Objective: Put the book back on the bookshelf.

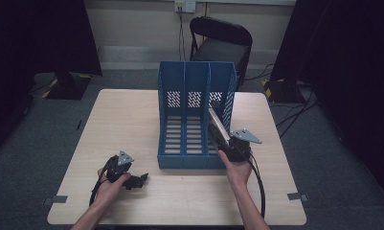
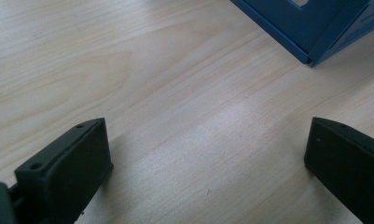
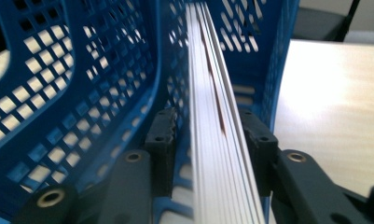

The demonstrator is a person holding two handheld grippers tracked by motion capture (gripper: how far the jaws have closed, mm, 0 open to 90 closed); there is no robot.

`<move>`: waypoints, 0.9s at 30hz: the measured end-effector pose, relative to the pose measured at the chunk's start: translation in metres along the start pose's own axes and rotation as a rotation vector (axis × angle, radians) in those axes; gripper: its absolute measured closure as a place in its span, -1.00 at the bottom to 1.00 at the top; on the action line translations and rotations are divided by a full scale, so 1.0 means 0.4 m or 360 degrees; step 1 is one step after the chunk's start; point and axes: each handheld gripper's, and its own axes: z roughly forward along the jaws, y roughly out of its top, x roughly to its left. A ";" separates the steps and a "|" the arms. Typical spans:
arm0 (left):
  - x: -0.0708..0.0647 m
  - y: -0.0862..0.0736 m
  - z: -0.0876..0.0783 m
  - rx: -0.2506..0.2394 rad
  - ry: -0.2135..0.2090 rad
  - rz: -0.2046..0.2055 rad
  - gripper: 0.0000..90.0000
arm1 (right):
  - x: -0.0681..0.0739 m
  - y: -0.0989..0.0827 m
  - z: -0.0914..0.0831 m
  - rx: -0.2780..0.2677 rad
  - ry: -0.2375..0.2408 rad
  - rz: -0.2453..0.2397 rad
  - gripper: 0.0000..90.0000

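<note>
The right gripper (image 3: 210,140) has a stack of sheets (image 3: 217,140) between its slightly parted jaws, inside the rightmost slot of the blue file rack (image 1: 195,117); whether the pads press it I cannot tell. The left gripper (image 2: 208,158) rests wide open on the table (image 2: 152,93), empty, the rack just beyond it

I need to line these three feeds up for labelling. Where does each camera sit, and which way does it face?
High view: above the person's side, looking forward and down on the table; both forearms, left claw and right claw show.
Left gripper view: on the left claw, facing bare tabletop between its wide-apart jaws.
Right gripper view: on the right claw, facing into the blue file rack, jaws either side of a book.
Shared: rack, in all three.
</note>
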 end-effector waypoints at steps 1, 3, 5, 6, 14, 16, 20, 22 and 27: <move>0.000 0.000 0.000 0.0002 0.0000 0.0001 -1.00 | -0.001 -0.004 0.001 0.0012 -0.0008 0.0006 0.39; 0.000 0.000 0.000 0.0001 0.0000 0.0000 -1.00 | 0.000 -0.004 -0.001 -0.0005 -0.0010 0.0003 0.43; 0.000 0.001 0.000 0.0004 -0.0001 0.0007 -1.00 | 0.005 0.002 -0.003 -0.0029 -0.0029 -0.0019 0.47; 0.000 0.001 0.000 0.0004 -0.0002 0.0009 -1.00 | 0.005 0.005 -0.001 -0.0029 -0.0033 -0.0021 0.48; -0.002 0.001 0.001 0.0003 -0.0007 0.0010 -1.00 | 0.010 -0.002 0.027 -0.0005 -0.0081 0.0009 0.59; -0.002 0.001 0.001 0.0003 -0.0007 0.0010 -1.00 | 0.010 -0.001 0.027 -0.0005 -0.0084 0.0007 0.60; -0.002 0.003 0.002 0.0002 -0.0012 0.0013 -1.00 | 0.006 0.000 0.030 0.0002 -0.0086 0.0007 0.60; -0.004 0.004 0.003 0.0003 -0.0013 0.0016 -1.00 | 0.007 0.000 0.033 0.0004 -0.0081 0.0013 0.55; -0.004 0.004 0.004 0.0004 -0.0014 0.0017 -1.00 | 0.006 0.000 0.039 0.0033 -0.0090 0.0016 0.56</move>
